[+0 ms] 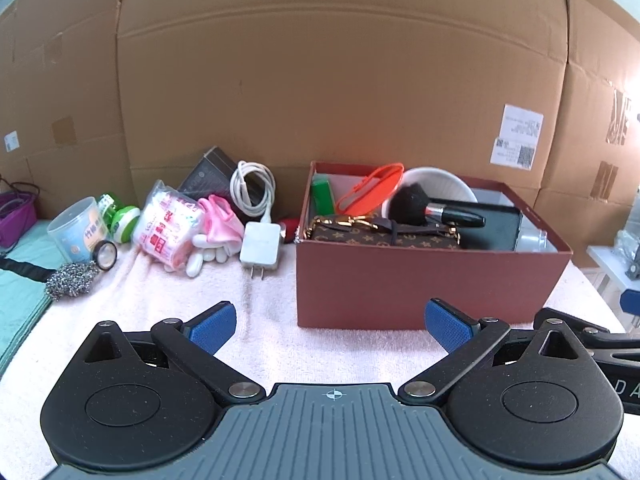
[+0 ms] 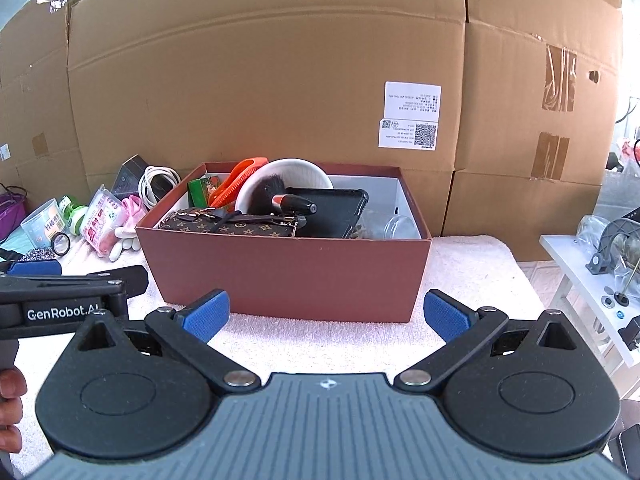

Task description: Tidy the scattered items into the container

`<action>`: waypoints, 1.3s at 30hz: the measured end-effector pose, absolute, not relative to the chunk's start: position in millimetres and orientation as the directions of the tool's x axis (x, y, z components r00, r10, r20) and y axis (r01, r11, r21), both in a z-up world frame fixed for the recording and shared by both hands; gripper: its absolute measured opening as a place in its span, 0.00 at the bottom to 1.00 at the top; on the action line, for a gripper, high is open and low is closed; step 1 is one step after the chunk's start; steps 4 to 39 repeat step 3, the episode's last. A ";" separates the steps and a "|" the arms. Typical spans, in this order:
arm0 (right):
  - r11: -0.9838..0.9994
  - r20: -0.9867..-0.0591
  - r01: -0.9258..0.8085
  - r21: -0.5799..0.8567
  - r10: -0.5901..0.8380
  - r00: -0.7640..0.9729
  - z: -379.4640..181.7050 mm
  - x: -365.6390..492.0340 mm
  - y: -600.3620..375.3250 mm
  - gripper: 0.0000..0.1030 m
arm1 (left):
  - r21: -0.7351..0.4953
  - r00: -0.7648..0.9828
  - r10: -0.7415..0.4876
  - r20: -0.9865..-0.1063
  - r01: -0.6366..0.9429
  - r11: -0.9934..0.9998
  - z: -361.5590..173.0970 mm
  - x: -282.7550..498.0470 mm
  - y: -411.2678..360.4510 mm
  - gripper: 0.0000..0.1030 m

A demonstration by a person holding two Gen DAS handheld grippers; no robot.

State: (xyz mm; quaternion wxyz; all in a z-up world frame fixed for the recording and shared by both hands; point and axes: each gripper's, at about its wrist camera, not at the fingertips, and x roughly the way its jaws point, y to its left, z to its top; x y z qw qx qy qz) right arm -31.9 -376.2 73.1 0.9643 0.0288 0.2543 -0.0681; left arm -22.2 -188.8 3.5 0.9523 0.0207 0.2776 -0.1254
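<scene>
A red-brown box (image 1: 420,280) (image 2: 288,272) stands on the pale towel and holds a patterned purse (image 1: 380,236), a white bowl (image 2: 288,176), a makeup brush (image 1: 432,206), an orange clip, a green pack and a black case. Left of it lie a white charger with cable (image 1: 259,246), pink-white gloves (image 1: 218,228), a snack packet (image 1: 166,226), a clear tub (image 1: 76,228), a tape roll (image 1: 105,254) and a steel scourer (image 1: 70,278). My left gripper (image 1: 330,322) is open and empty, in front of the box. My right gripper (image 2: 326,316) is open and empty, also before the box.
Cardboard walls (image 1: 320,80) close off the back. A teal cloth (image 1: 20,288) and a purple basket (image 1: 14,216) sit at the far left. A white side table with hardware (image 2: 592,276) stands to the right. The left gripper's body (image 2: 60,300) shows in the right wrist view.
</scene>
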 end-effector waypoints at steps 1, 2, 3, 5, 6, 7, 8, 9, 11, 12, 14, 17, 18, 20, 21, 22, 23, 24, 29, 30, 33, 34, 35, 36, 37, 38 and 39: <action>0.989 -0.495 0.147 0.020 -0.118 0.861 72.8 -31.2 -376.0 1.00 | -0.028 0.812 -0.227 -0.538 0.252 0.967 3.1 -21.2 -188.9 1.00; 0.989 -0.496 0.147 0.020 -0.118 0.860 72.7 -30.6 -376.1 1.00 | -0.028 0.811 -0.228 -0.540 0.254 0.967 2.6 -20.7 -189.1 1.00; 0.989 -0.497 0.148 0.022 -0.117 0.860 72.9 -30.3 -376.5 1.00 | -0.026 0.811 -0.228 -0.539 0.254 0.967 2.2 -20.5 -189.2 1.00; 0.989 -0.497 0.148 0.022 -0.117 0.860 72.9 -30.3 -376.5 1.00 | -0.026 0.811 -0.228 -0.539 0.254 0.967 2.2 -20.5 -189.2 1.00; 0.989 -0.497 0.148 0.022 -0.117 0.860 72.9 -30.3 -376.5 1.00 | -0.026 0.811 -0.228 -0.539 0.254 0.967 2.2 -20.5 -189.2 1.00; 0.989 -0.497 0.148 0.022 -0.117 0.860 72.9 -30.3 -376.5 1.00 | -0.026 0.811 -0.228 -0.539 0.254 0.967 2.2 -20.5 -189.2 1.00; 0.989 -0.497 0.148 0.022 -0.117 0.860 72.9 -30.3 -376.5 1.00 | -0.026 0.811 -0.228 -0.539 0.254 0.967 2.2 -20.5 -189.2 1.00; 0.989 -0.497 0.148 0.022 -0.117 0.860 72.9 -30.3 -376.5 1.00 | -0.026 0.811 -0.228 -0.539 0.254 0.967 2.2 -20.5 -189.2 1.00; 0.989 -0.497 0.148 0.022 -0.117 0.860 72.9 -30.3 -376.5 1.00 | -0.026 0.811 -0.228 -0.539 0.254 0.967 2.2 -20.5 -189.2 1.00; 0.989 -0.497 0.148 0.022 -0.117 0.860 72.9 -30.3 -376.5 1.00 | -0.026 0.811 -0.228 -0.539 0.254 0.967 2.2 -20.5 -189.2 1.00; 0.989 -0.497 0.148 0.022 -0.117 0.860 72.9 -30.3 -376.5 1.00 | -0.026 0.811 -0.228 -0.539 0.254 0.967 2.2 -20.5 -189.2 1.00; 0.989 -0.497 0.148 0.022 -0.117 0.860 72.9 -30.3 -376.5 1.00 | -0.026 0.811 -0.228 -0.539 0.254 0.967 2.2 -20.5 -189.2 1.00; 0.989 -0.497 0.148 0.022 -0.117 0.860 72.9 -30.3 -376.5 1.00 | -0.026 0.811 -0.228 -0.539 0.254 0.967 2.2 -20.5 -189.2 1.00; 0.989 -0.497 0.148 0.022 -0.117 0.860 72.9 -30.3 -376.5 1.00 | -0.026 0.811 -0.228 -0.539 0.254 0.967 2.2 -20.5 -189.2 1.00; 0.989 -0.497 0.148 0.022 -0.117 0.860 72.9 -30.3 -376.5 1.00 | -0.026 0.811 -0.228 -0.539 0.254 0.967 2.2 -20.5 -189.2 1.00; 0.989 -0.497 0.148 0.022 -0.117 0.860 72.9 -30.3 -376.5 1.00 | -0.026 0.811 -0.228 -0.539 0.254 0.967 2.2 -20.5 -189.2 1.00; 0.989 -0.497 0.148 0.022 -0.117 0.860 72.9 -30.3 -376.5 1.00 | -0.026 0.811 -0.228 -0.539 0.254 0.967 2.2 -20.5 -189.2 1.00; 0.989 -0.497 0.148 0.022 -0.117 0.860 72.9 -30.3 -376.5 1.00 | -0.026 0.811 -0.228 -0.539 0.254 0.967 2.2 -20.5 -189.2 1.00; 0.989 -0.497 0.148 0.022 -0.117 0.860 72.9 -30.3 -376.5 1.00 | -0.026 0.811 -0.228 -0.539 0.254 0.967 2.2 -20.5 -189.2 1.00; 0.989 -0.497 0.148 0.022 -0.117 0.860 72.9 -30.3 -376.5 1.00 | -0.026 0.811 -0.228 -0.539 0.254 0.967 2.2 -20.5 -189.2 1.00; 0.989 -0.497 0.148 0.022 -0.117 0.860 72.9 -30.3 -376.5 1.00 | -0.026 0.811 -0.228 -0.539 0.254 0.967 2.2 -20.5 -189.2 1.00; 0.989 -0.497 0.148 0.022 -0.117 0.860 72.9 -30.3 -376.5 1.00 | -0.026 0.811 -0.228 -0.539 0.254 0.967 2.2 -20.5 -189.2 1.00; 0.989 -0.497 0.148 0.022 -0.117 0.860 72.9 -30.3 -376.5 1.00 | -0.026 0.811 -0.228 -0.539 0.254 0.967 2.2 -20.5 -189.2 1.00; 0.989 -0.497 0.148 0.022 -0.117 0.860 72.9 -30.3 -376.5 1.00 | -0.026 0.811 -0.228 -0.539 0.254 0.967 2.2 -20.5 -189.2 1.00; 0.989 -0.497 0.148 0.022 -0.117 0.860 72.9 -30.3 -376.5 1.00 | -0.026 0.811 -0.228 -0.539 0.254 0.967 2.2 -20.5 -189.2 1.00; 0.989 -0.497 0.148 0.022 -0.117 0.860 72.9 -30.3 -376.5 1.00 | -0.026 0.811 -0.228 -0.539 0.254 0.967 2.2 -20.5 -189.2 1.00; 0.989 -0.497 0.148 0.022 -0.117 0.860 72.9 -30.3 -376.5 1.00 | -0.026 0.811 -0.228 -0.539 0.254 0.967 2.2 -20.5 -189.2 1.00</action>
